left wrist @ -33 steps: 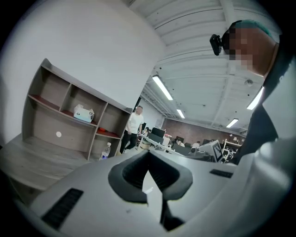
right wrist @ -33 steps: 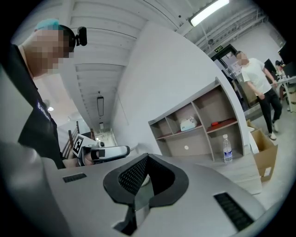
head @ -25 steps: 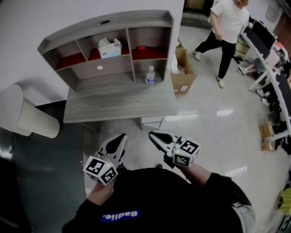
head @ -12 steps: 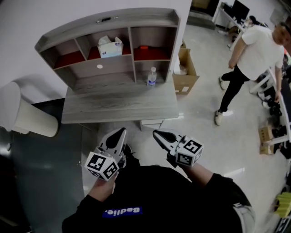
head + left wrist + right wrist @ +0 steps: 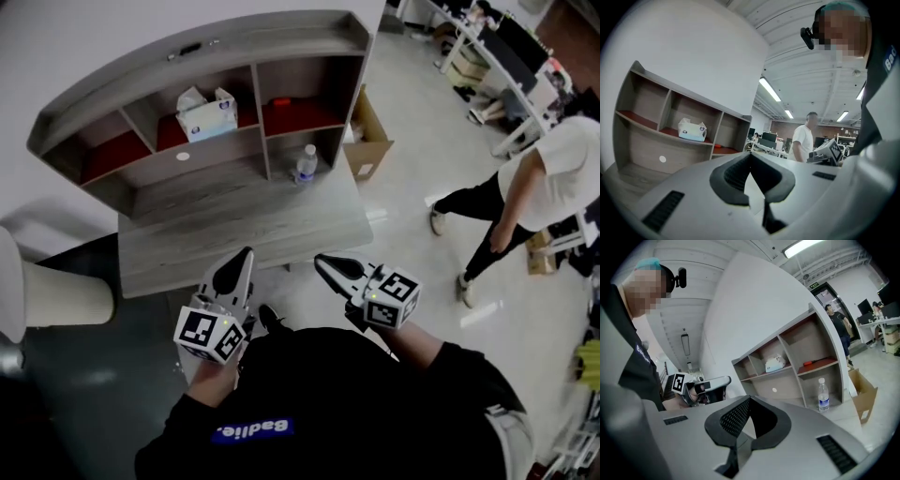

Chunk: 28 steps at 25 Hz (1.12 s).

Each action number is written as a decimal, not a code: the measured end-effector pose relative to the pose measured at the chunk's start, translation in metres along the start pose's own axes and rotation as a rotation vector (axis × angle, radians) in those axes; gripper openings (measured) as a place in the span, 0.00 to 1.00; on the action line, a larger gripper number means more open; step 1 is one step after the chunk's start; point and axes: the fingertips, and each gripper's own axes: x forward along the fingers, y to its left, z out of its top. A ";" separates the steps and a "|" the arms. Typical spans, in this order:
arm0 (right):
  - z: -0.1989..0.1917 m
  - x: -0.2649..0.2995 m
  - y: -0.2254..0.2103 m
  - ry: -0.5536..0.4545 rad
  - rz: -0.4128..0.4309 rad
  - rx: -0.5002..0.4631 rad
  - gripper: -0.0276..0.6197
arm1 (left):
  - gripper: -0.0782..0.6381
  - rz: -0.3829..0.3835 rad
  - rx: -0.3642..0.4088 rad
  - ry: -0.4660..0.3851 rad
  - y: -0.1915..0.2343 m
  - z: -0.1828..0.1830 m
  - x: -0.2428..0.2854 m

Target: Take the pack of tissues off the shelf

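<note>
Middle cubby of grey shelf [image 5: 234,52]: pale blue-and-white tissue pack [image 5: 206,114]; left tool [image 5: 246,253] and right tool [image 5: 321,260] closed, empty.

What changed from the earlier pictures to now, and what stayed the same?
The left claw and the right claw moved forward, up to the front edge of the desk. The person in the white shirt walked away from the shelf, toward the right of the head view. Nothing was grasped: both claws stay shut and empty. The tissue pack stays in its middle compartment, the bottle on the desk.
</note>
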 end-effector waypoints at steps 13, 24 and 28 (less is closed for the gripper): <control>0.026 0.074 -0.013 -0.021 -0.105 0.011 0.08 | 0.11 -0.090 0.041 0.030 0.085 0.022 0.024; 0.055 0.078 -0.054 -0.019 -0.042 -0.016 0.08 | 0.11 -0.005 0.068 0.025 0.095 0.034 0.066; 0.069 0.083 -0.070 -0.015 0.004 -0.022 0.08 | 0.11 0.052 0.087 0.018 0.102 0.041 0.081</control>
